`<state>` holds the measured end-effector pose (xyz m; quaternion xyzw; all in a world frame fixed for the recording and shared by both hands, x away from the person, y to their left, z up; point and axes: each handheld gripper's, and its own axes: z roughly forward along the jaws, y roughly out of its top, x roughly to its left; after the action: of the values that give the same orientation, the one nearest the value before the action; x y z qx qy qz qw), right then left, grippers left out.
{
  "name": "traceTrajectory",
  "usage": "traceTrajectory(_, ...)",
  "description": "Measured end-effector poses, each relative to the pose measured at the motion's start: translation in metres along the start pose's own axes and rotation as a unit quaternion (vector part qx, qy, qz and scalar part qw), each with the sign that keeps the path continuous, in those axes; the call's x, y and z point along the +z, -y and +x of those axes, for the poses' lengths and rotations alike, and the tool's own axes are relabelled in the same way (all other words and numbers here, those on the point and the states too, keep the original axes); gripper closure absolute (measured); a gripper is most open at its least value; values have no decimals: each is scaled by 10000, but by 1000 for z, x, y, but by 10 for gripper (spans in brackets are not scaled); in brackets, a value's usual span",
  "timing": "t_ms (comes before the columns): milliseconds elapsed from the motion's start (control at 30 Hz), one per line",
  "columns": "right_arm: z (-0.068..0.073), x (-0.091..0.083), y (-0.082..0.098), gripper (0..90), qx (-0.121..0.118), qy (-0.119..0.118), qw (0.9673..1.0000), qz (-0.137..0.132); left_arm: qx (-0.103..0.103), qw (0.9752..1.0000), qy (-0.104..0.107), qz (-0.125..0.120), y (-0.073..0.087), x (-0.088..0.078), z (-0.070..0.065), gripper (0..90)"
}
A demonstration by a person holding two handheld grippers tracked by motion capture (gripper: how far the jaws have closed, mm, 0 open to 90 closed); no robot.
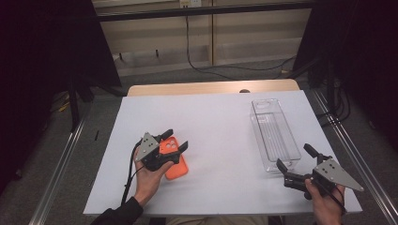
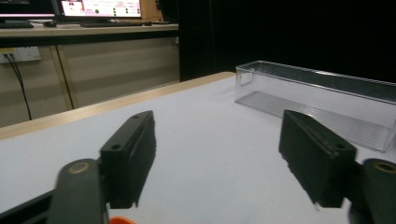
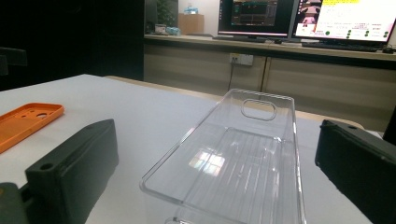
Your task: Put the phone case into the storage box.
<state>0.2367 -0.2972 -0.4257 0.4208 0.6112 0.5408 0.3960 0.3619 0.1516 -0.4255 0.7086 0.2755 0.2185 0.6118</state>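
While both hands sit low at the near edge of the tabletop, we see the left gripper with jaws spread wide over the orange case, nothing clamped between them. Case lies flat on the white surface, left of centre, camera cut-outs at its far end; one jaw is above its far edge, the other beside its right side. We cannot tell whether either jaw touches it. From the left gripper view, just a sliver of orange shows at the bottom edge between the jaws, and the clear bin lies ahead to the right.

Right gripper is also open, empty, at the near right corner, its jaws pointing toward the near end of the bin. One jaw tip looks just beside the bin's near corner; contact unclear. Bin is long, transparent, empty, running lengthwise away from us on the right side of the tabletop, handle slot at its far end. In the right gripper view the bin sits between the spread jaws and the case lies well off to the left. Monitors glow on a desk behind.
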Motion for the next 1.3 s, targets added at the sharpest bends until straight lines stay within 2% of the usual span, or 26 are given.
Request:
traceTrajectory(133, 0, 0, 0, 0, -10, -2, 10000, 4, 60, 9999, 114, 0, 0, 0, -2, 400)
traceTrajectory(200, 0, 0, 0, 0, -6, -18, 10000, 6, 58, 9998, 183, 9, -1, 0, -2, 505)
traceTrajectory(233, 0, 0, 0, 0, -10, -22, 10000, 8, 1, 9996, 267, 23, -1, 1, -1, 524)
traceTrajectory(333, 0, 0, 0, 0, -12, -10, 10000, 6, -11, 9997, 250, 50, 0, 1, 0, 571)
traceTrajectory(367, 0, 0, 0, 0, -10, -7, 10000, 6, -133, 9995, 267, 56, 0, 1, 0, 581)
traceTrajectory(400, 0, 0, 0, 0, -2, 1, 10000, 17, -133, 9995, 267, 56, 0, 1, 0, 581)
traceTrajectory(433, 0, 0, 0, 0, -5, 3, 10000, 21, -261, 9991, 314, 130, -1, 1, 1, 582)
traceTrajectory(467, 0, 0, 0, 0, -17, 5, 10000, 18, -254, 9991, 310, 166, -1, 0, 2, 603)
traceTrajectory(567, 0, 0, 1, 0, -16, 9, 10000, 29, -364, 9982, 404, 232, -1, 0, 4, 706)
traceTrajectory(667, 0, 0, 0, 0, -18, 7, 10000, 24, -378, 9976, 508, 293, -2, 0, 5, 789)
traceTrajectory(700, 0, 0, 0, 0, -19, 7, 10000, 23, -461, 9959, 686, 362, -3, 0, 5, 840)
traceTrajectory(733, 0, 0, 0, 0, -7, 1, 10000, 22, -461, 9959, 686, 362, -3, 0, 5, 884)
traceTrajectory(767, 0, 0, 0, 0, -6, 0, 10000, 19, -443, 9951, 778, 425, -4, 0, 6, 900)
traceTrajectory(867, 0, 0, 0, 0, -9, 0, 10000, -27, -438, 9936, 884, 551, -8, 0, 5, 900)
traceTrajectory(900, -1, 0, 0, 0, -13, -2, 10000, -40, -423, 9932, 833, 692, -10, 0, 5, 900)
traceTrajectory(933, -1, 0, 0, 0, -11, 1, 10000, -43, -423, 9932, 833, 692, -10, 0, 5, 900)
traceTrajectory(967, -1, -1, 0, 0, -3, 8, 10000, -38, -476, 9918, 853, 830, -12, 2, 5, 900)
traceTrajectory(1033, -1, -1, 0, 0, 1, -3, 10000, -36, -430, 9906, 820, 1011, -14, 4, 5, 900)
traceTrajectory(1133, -1, 0, 0, 0, 9, -18, 10000, -21, -399, 9897, 837, 1090, -16, 7, 6, 900)
traceTrajectory(1167, -1, 0, 0, 0, 15, -11, 10000, -15, -392, 9874, 911, 1235, -16, 11, 7, 900)
traceTrajectory(1200, -1, 0, 0, 0, 20, -16, 10000, -14, -382, 9863, 880, 1343, -16, 12, 8, 900)
traceTrajectory(1267, -1, 0, 0, 0, 35, -16, 10000, -2, -422, 9856, 883, 1378, -15, 15, 8, 900)
traceTrajectory(1300, -1, 0, 0, 0, 24, -25, 10000, 4, -441, 9843, 893, 1459, -15, 17, 10, 900)
